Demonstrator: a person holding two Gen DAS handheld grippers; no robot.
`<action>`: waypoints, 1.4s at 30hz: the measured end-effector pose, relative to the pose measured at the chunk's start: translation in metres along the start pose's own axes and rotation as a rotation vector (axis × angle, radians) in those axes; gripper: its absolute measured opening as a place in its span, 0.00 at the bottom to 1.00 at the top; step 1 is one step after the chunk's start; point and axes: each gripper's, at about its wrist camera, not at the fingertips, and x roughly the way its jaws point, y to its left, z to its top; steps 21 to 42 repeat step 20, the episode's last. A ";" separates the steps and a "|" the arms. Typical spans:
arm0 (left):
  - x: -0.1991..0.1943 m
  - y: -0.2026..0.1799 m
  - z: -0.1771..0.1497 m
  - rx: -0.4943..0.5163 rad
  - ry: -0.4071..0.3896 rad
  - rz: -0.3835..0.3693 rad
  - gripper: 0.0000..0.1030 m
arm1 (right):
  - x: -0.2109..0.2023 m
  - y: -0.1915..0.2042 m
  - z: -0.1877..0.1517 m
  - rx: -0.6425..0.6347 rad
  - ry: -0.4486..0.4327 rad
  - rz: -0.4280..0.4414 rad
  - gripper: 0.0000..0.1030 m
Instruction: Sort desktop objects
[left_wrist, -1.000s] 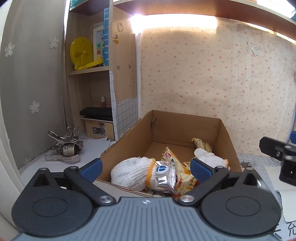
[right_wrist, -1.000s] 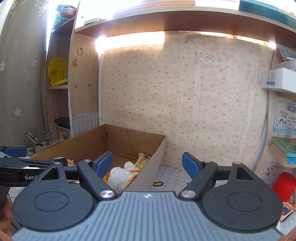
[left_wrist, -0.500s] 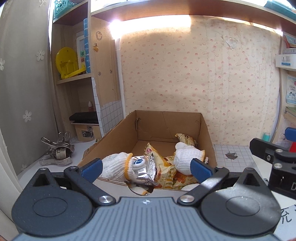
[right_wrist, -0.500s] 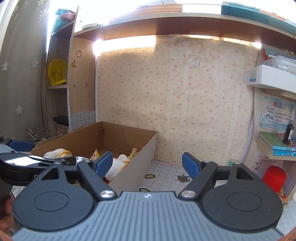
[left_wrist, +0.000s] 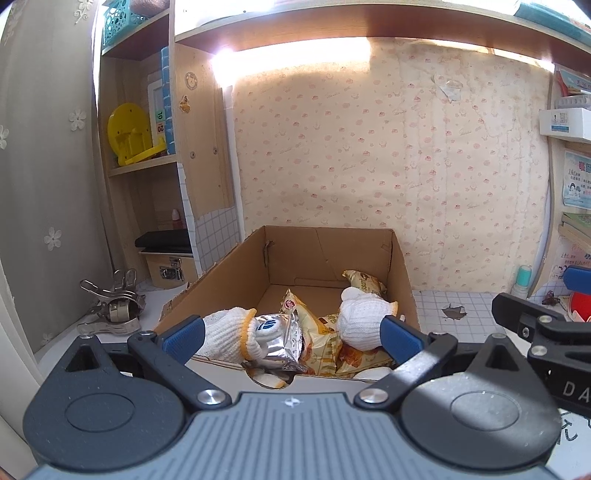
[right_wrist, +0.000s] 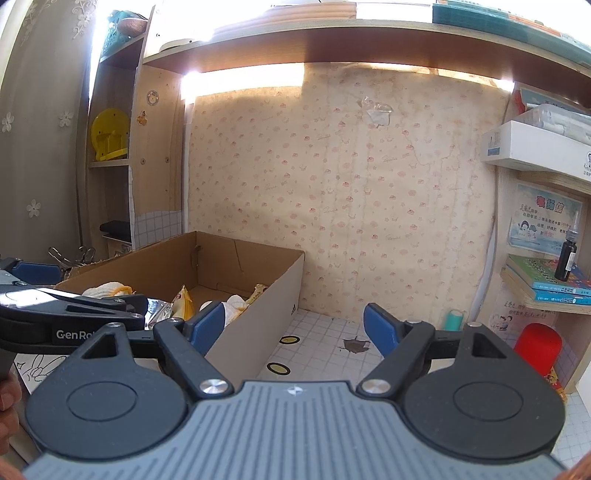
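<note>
An open cardboard box (left_wrist: 295, 254) (right_wrist: 255, 310) stands on the desk against the back wall. Inside lie two white knit gloves with yellow cuffs (left_wrist: 229, 332) (left_wrist: 362, 321), a silver snack packet (left_wrist: 277, 332) and yellow snack bags (left_wrist: 325, 343). My left gripper (left_wrist: 291, 336) hangs open just before the box's near edge, nothing between its blue fingers. My right gripper (right_wrist: 295, 325) is open too, level with the box's right wall above the tiled desk, and holds nothing. The left gripper's body (right_wrist: 70, 314) shows at the left of the right wrist view.
Metal clips (left_wrist: 114, 310) lie left of the box, beside a shelf unit holding a yellow toy (left_wrist: 129, 133) and a small case (left_wrist: 166, 258). On the right are a red cylinder (right_wrist: 537, 347), a green tube (right_wrist: 454, 319), books (right_wrist: 546, 277) and a dark bottle (right_wrist: 569, 251). Paper (right_wrist: 33, 369) lies near the front.
Both grippers have drawn back and turned rightward: the box looks smaller and farther, and more of the right-hand shelf has come into view. Both stay open and empty.
</note>
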 end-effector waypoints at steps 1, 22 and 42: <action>0.000 0.000 0.000 0.000 0.000 -0.002 1.00 | 0.000 0.000 0.000 0.000 0.000 0.000 0.78; -0.005 0.000 0.003 -0.011 -0.032 -0.008 1.00 | -0.002 0.004 0.000 -0.008 -0.002 -0.006 0.84; -0.005 0.000 0.003 -0.011 -0.032 -0.008 1.00 | -0.002 0.004 0.000 -0.008 -0.002 -0.006 0.84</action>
